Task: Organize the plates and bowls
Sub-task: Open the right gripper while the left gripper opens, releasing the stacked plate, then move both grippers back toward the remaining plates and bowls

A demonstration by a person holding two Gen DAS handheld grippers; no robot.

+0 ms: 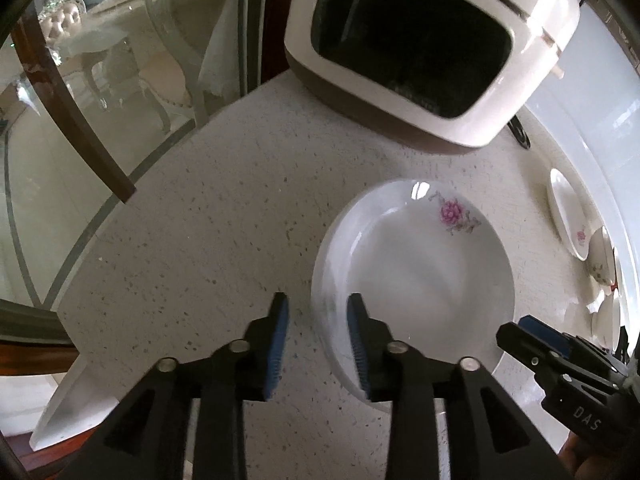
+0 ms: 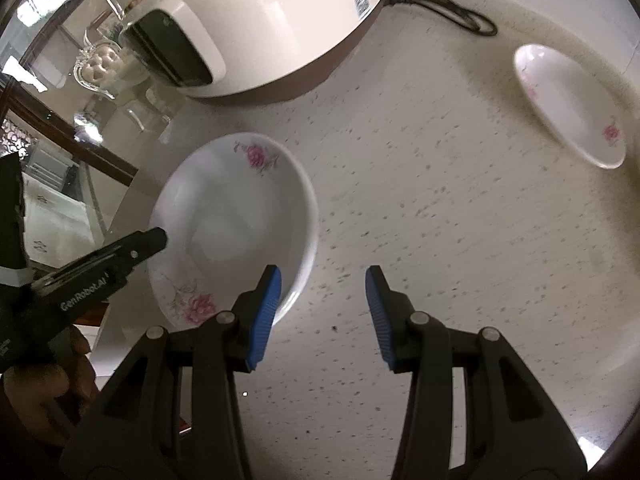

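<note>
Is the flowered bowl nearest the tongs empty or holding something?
Empty. Both views show the bowl's bare white inside, only pink flowers printed near the rim; it sits upright on the counter.

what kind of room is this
Probably a home kitchen or dining area: a speckled countertop holding a floral plate and a countertop appliance, with dining chairs visible beyond glass.

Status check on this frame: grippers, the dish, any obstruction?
Left gripper open, astride deep plate rim, not clamped. Right gripper open, empty, beside it. Appliance behind; nothing blocking.
</note>
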